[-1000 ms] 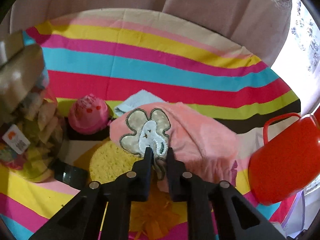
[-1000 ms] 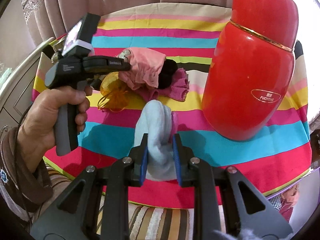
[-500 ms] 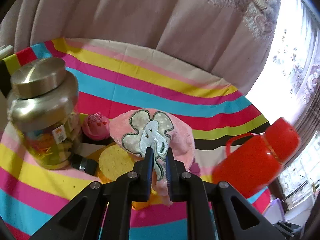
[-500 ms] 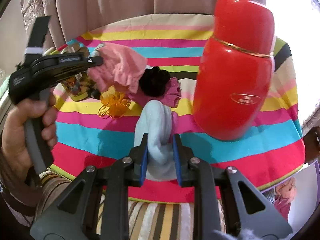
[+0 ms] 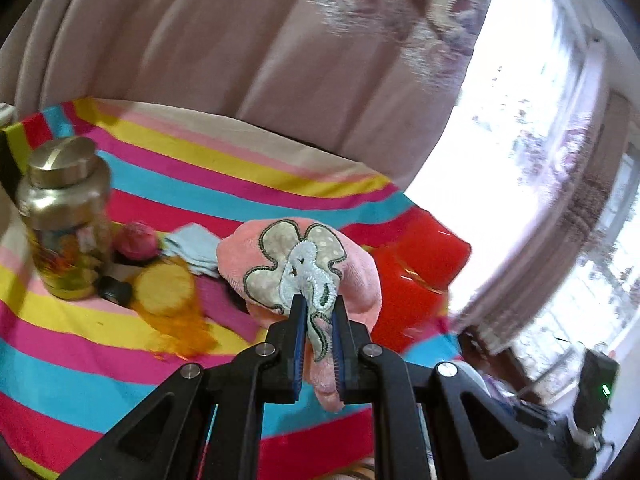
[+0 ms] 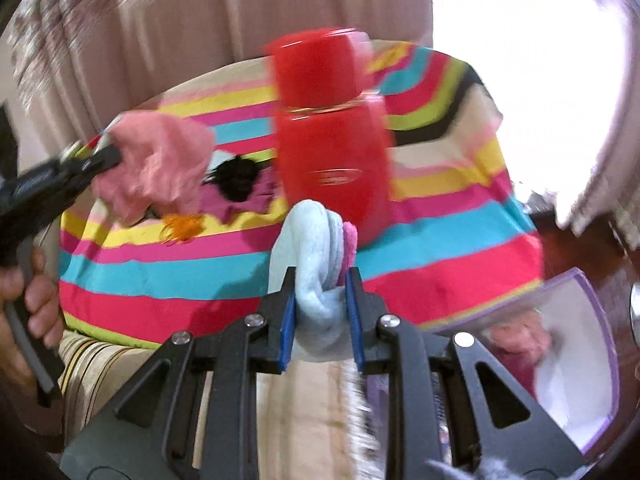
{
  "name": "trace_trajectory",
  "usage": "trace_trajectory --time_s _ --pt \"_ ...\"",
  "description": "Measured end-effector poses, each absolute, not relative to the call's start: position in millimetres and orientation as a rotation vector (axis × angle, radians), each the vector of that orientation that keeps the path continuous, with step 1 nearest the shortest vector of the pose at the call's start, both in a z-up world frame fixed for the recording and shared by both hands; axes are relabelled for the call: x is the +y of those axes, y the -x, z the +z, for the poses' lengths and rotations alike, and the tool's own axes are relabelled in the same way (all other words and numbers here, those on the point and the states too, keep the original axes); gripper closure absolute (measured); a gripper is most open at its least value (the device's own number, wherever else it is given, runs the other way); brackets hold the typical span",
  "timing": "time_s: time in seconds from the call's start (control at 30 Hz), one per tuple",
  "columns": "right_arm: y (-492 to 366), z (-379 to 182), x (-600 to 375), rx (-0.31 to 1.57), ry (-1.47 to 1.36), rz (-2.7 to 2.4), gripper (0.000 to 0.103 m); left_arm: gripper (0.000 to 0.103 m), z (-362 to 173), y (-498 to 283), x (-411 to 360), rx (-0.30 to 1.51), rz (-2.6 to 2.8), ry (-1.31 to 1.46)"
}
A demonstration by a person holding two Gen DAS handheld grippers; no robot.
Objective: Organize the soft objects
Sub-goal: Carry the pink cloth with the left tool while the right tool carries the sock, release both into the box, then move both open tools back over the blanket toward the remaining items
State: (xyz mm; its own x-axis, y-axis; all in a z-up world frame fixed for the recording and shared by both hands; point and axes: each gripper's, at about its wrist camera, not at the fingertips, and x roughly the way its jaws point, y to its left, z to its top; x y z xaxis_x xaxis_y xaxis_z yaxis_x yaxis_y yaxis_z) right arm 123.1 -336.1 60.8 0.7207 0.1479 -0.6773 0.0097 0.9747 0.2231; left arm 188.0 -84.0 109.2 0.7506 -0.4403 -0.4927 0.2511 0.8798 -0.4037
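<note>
While both grippers are off the table, each has cloth in it. Left gripper (image 5: pixel 318 320): fingers nearly together, pinching the pink towel (image 5: pixel 356 264) at its elephant patch (image 5: pixel 304 264); towel bunches above the tips, a tail hangs down between the fingers. In the right wrist view the same towel (image 6: pixel 156 164) hangs from the left gripper's tip at the left edge, above the table, with the person's hand (image 6: pixel 24 300) on the grip.

Right gripper (image 6: pixel 320 304): fingers narrow, clamped on the blue cloth (image 6: pixel 308 252); a bit of pink cloth (image 6: pixel 348 240) is tucked against its right side. The bundle sits in front of the near table edge.

On the striped tablecloth (image 5: pixel 80 360): red flask (image 6: pixel 332 140) upright, blurred. Left of it a magenta cloth (image 6: pixel 248 200) with a black item (image 6: pixel 236 176) on top, and an orange mesh bag (image 5: pixel 180 320) under a yellow pad (image 5: pixel 164 288). Further left a jar (image 5: pixel 64 232) with metal lid, upright, a pink ball (image 5: pixel 138 240) just beside it, a folded light-blue cloth (image 5: pixel 196 248) next to that, and a small black cap (image 5: pixel 116 290) by the jar's base.

Low right in the right wrist view: a purple-rimmed bin (image 6: pixel 592 360) beside the table, something pink and white inside, too blurred to name.
</note>
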Motion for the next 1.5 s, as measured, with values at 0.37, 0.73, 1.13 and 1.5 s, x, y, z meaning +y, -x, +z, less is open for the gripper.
trace_trajectory --time_s 0.37,0.73,1.13,1.5 --pt "-69.1 66.1 -457.2 0.735 -0.246 -0.203 0.077 0.091 112.0 -134.9 -174.7 0.685 -0.616 0.283" --pt "-20.2 44.1 -533.2 0.789 -0.291 -0.401 0.077 0.091 96.3 -85.0 -268.3 0.833 -0.875 0.224" --pt "-17.3 39.4 -533.4 0.807 -0.268 -0.425 0.040 0.050 79.9 -85.8 -291.9 0.939 -0.792 0.077" --pt "-34.2 35.9 -494.2 0.843 -0.239 -0.327 0.039 0.044 77.4 -101.2 -247.4 0.876 -0.408 -0.011"
